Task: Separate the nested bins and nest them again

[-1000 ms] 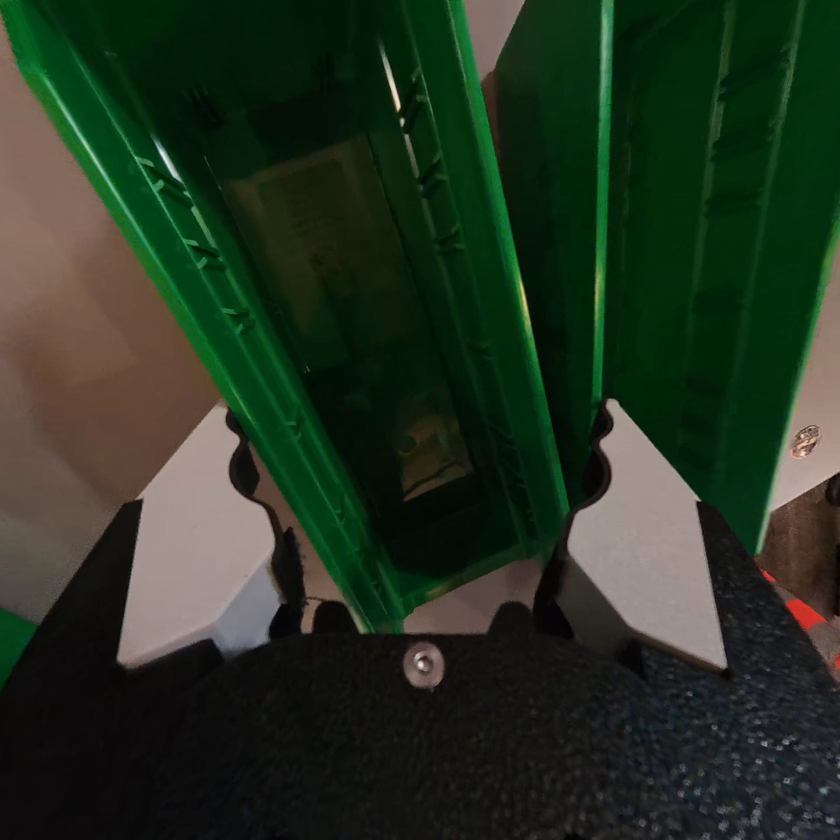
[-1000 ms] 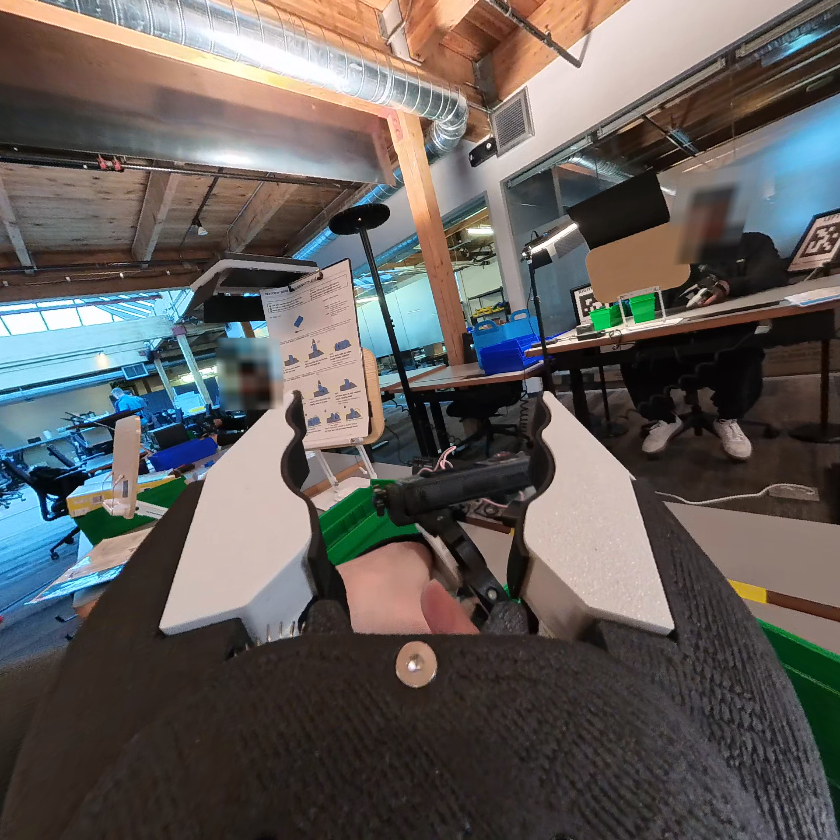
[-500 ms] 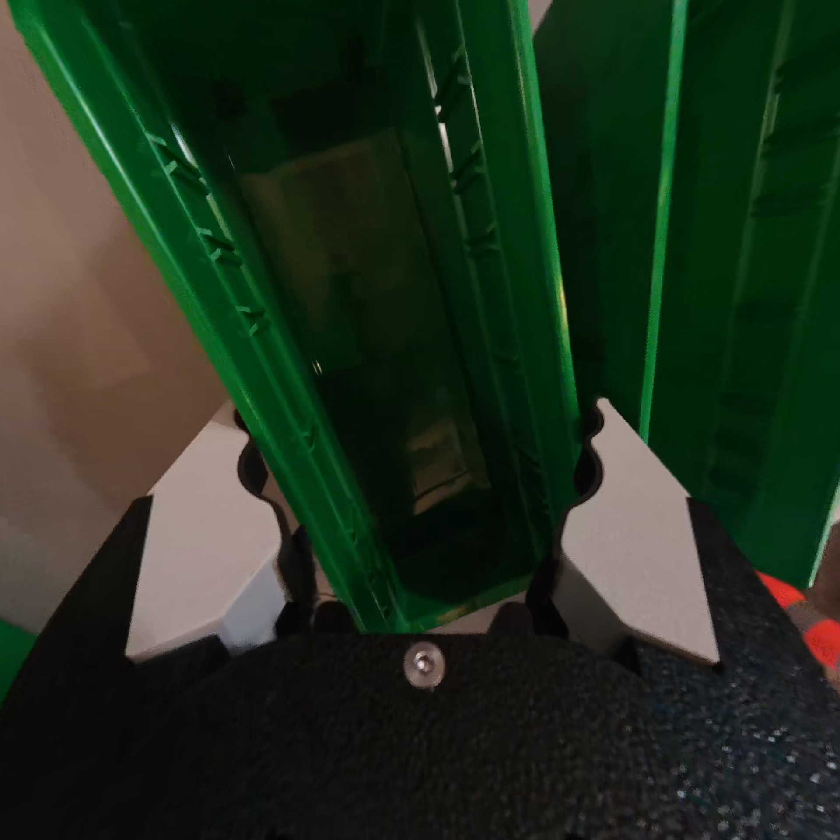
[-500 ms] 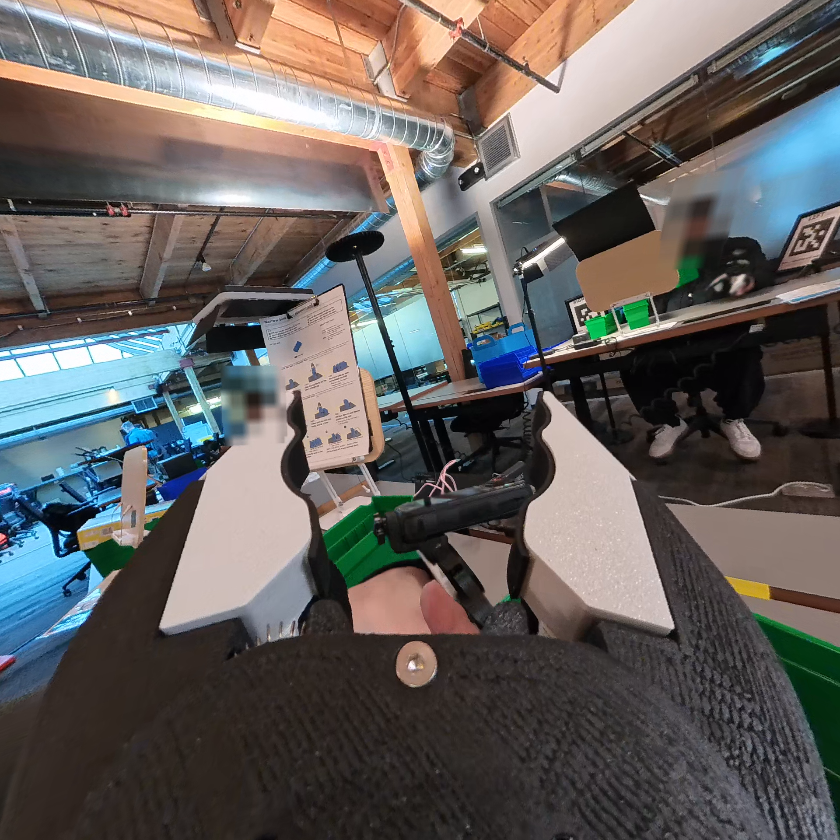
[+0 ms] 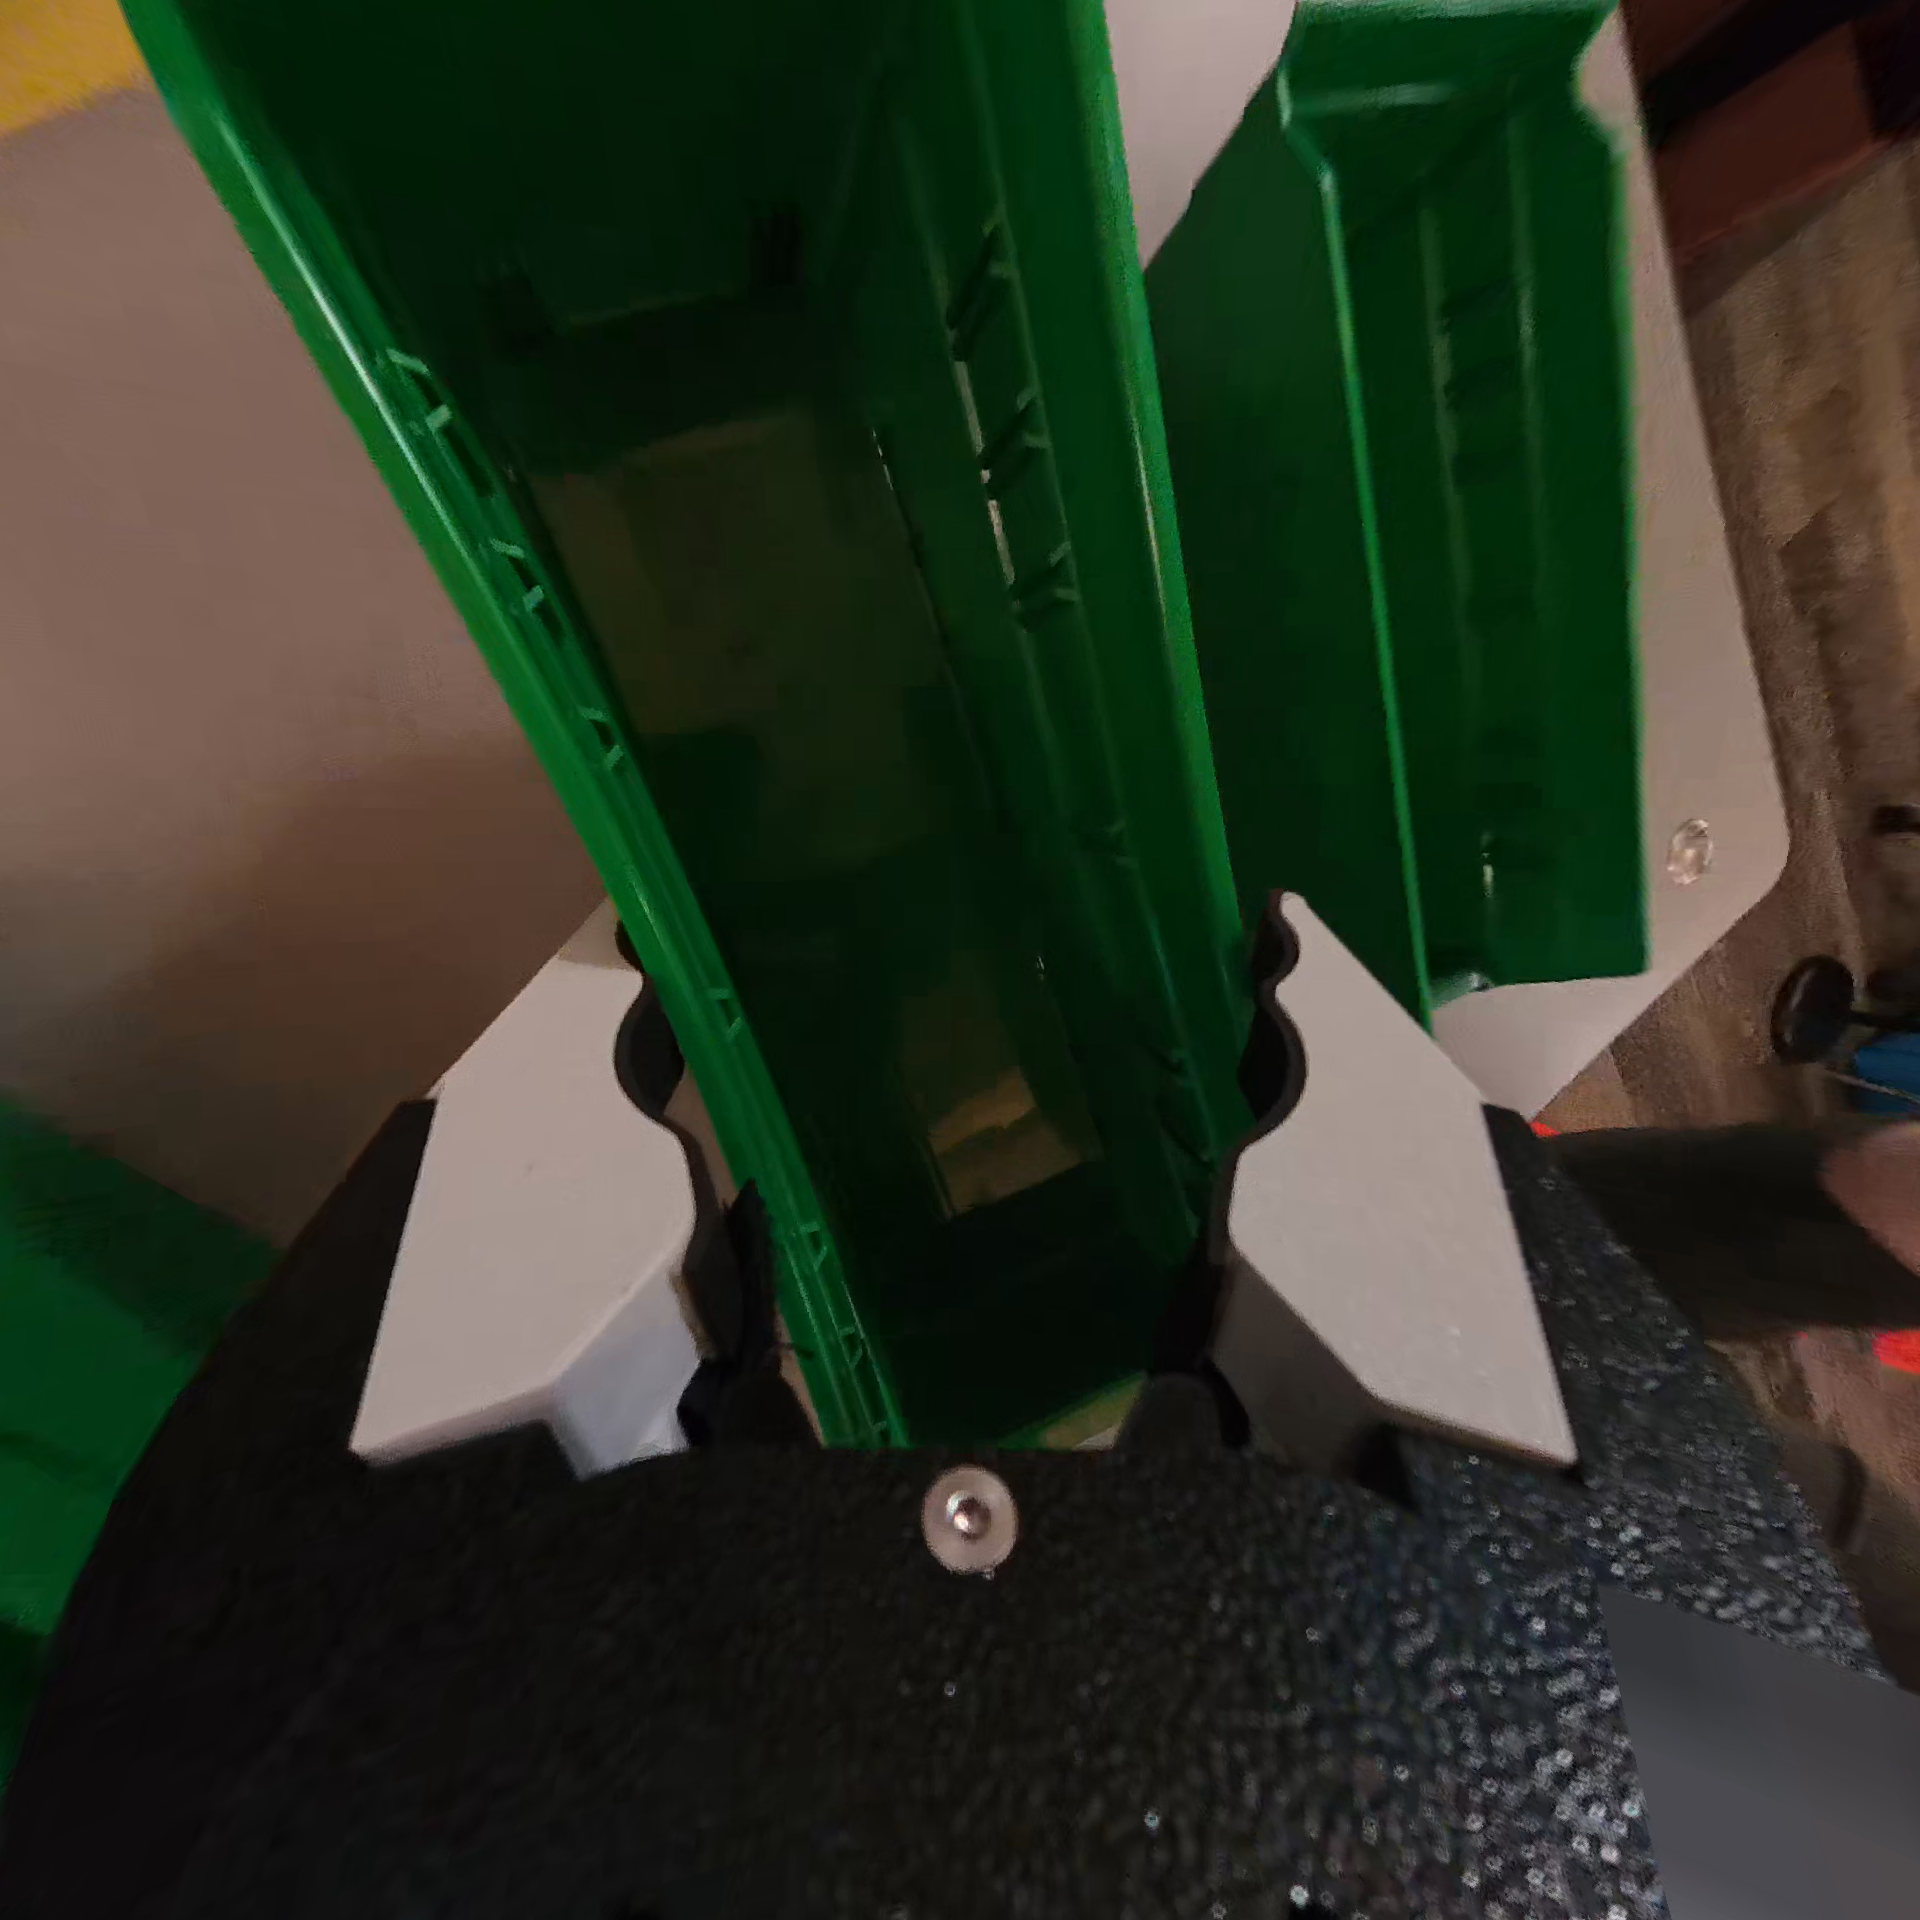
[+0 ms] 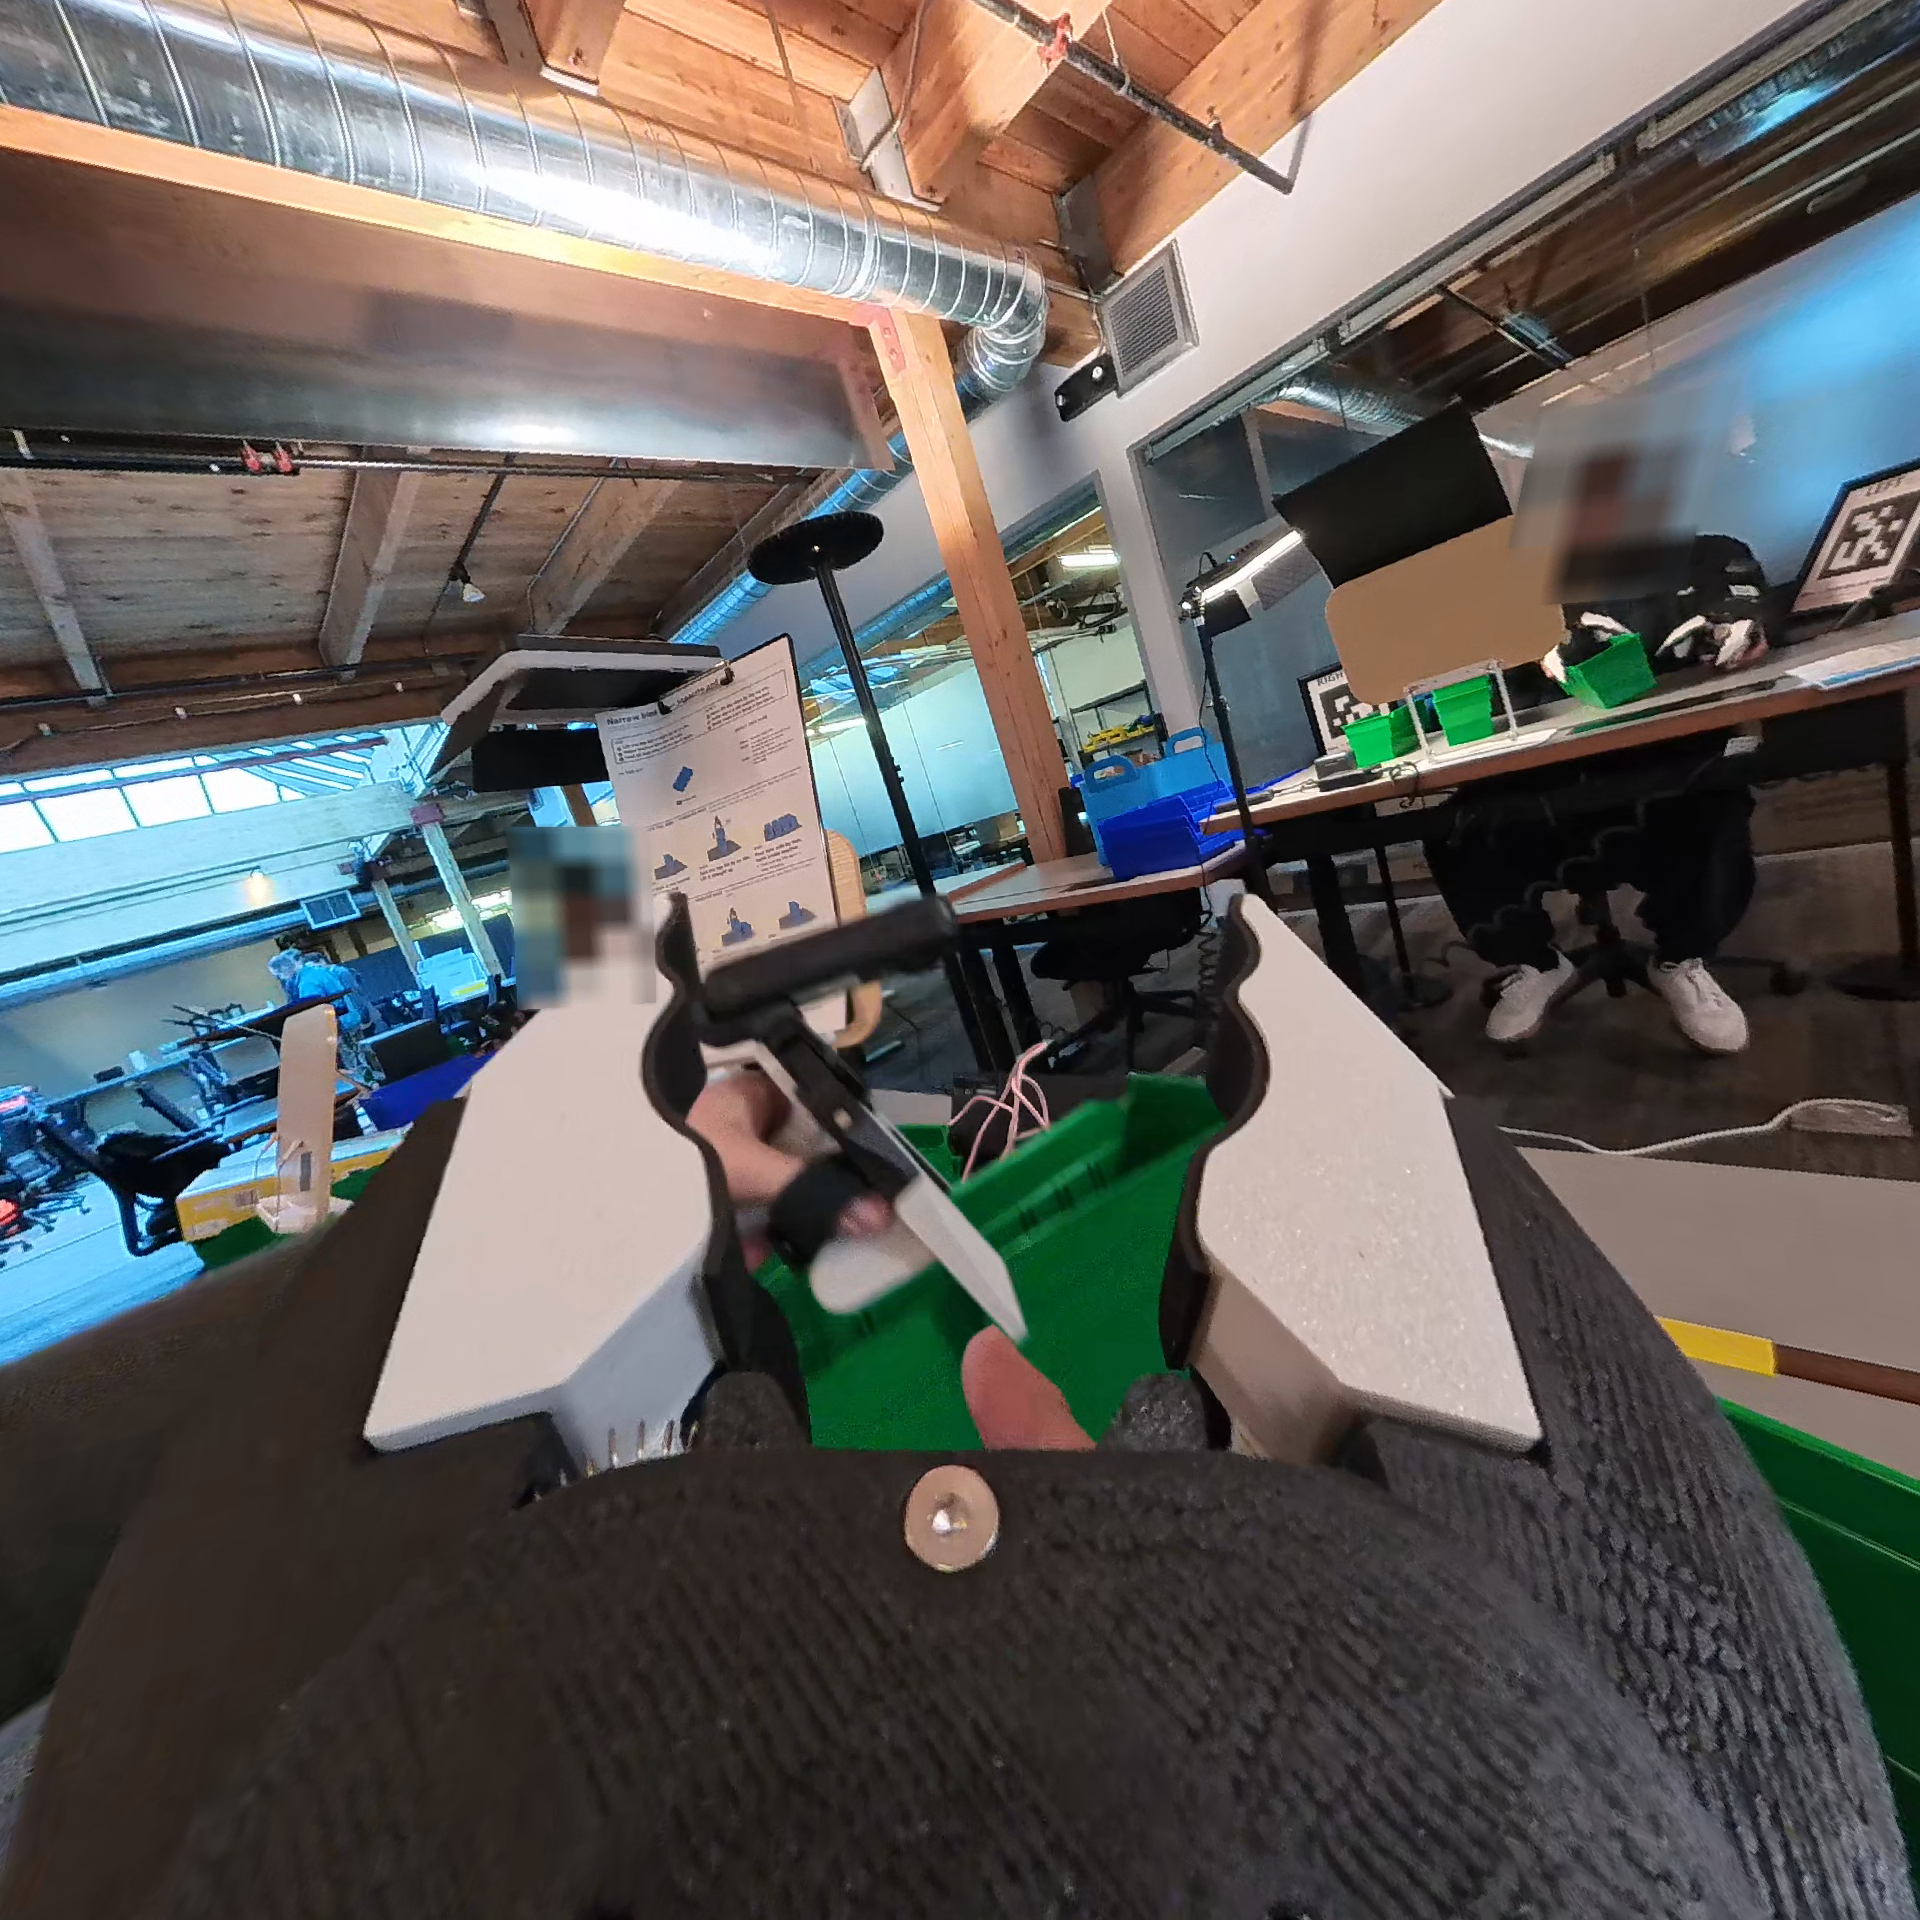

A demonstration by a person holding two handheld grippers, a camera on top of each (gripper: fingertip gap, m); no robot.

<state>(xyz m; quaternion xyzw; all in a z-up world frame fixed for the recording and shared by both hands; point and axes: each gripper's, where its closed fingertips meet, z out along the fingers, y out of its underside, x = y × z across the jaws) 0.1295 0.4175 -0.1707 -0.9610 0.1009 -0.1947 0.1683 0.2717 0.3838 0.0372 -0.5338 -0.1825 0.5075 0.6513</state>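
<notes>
In the left wrist view my left gripper (image 5: 951, 925) is shut across the width of a long narrow green bin (image 5: 831, 623), which runs away from the camera with its open inside facing me. A second green bin (image 5: 1455, 520) lies apart to its right on the pale table (image 5: 208, 623). My right gripper (image 6: 956, 935) is open and empty, pointing up across the room. Between its fingers I see a hand (image 6: 748, 1132) holding the other gripper on the green bin (image 6: 1081, 1216).
Part of another green bin (image 5: 83, 1299) shows at lower left and one (image 6: 1849, 1507) at the right wrist view's lower right. The table's corner and the wooden floor (image 5: 1818, 520) lie right. An instruction sheet on a stand (image 6: 727, 790) stands behind.
The second bin has drawn away to the right of the held bin, baring table between them. In the right wrist view the other gripper and its bin have risen higher between my fingers.
</notes>
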